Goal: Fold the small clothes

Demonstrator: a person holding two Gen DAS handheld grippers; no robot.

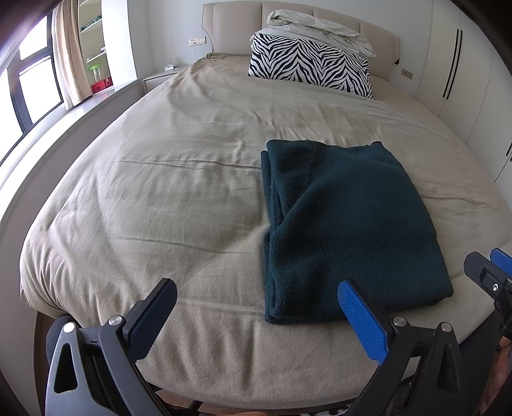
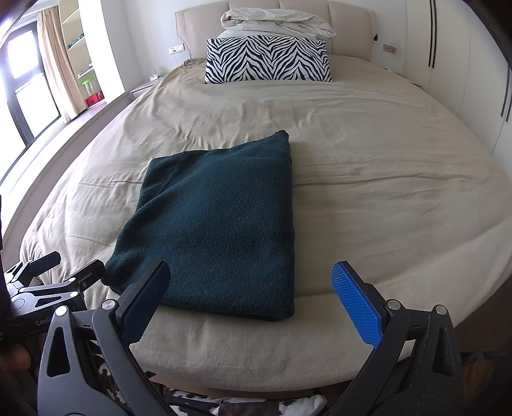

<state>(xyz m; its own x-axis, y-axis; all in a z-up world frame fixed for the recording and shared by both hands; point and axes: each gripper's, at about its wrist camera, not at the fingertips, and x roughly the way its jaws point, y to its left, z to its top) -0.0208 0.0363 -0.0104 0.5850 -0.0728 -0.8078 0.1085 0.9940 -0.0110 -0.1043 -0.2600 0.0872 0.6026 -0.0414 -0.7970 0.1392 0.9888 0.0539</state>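
A dark green garment (image 2: 214, 224) is lying folded on the beige bed sheet (image 2: 384, 192), near the near edge of the bed. The left gripper (image 1: 256, 320) is hovering just before this edge with its fingers wide apart — nothing is between them. The right gripper (image 2: 252, 300) is also standing open and holding nothing. Far away, a zebra pillow (image 2: 268, 60) is lying under a crumpled white blanket (image 2: 275, 20).

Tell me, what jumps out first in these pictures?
A dark green folded garment lies flat near the foot of a beige bed. A zebra-striped pillow sits at the headboard end under a rumpled pale duvet. The left gripper and right gripper hang open and empty.
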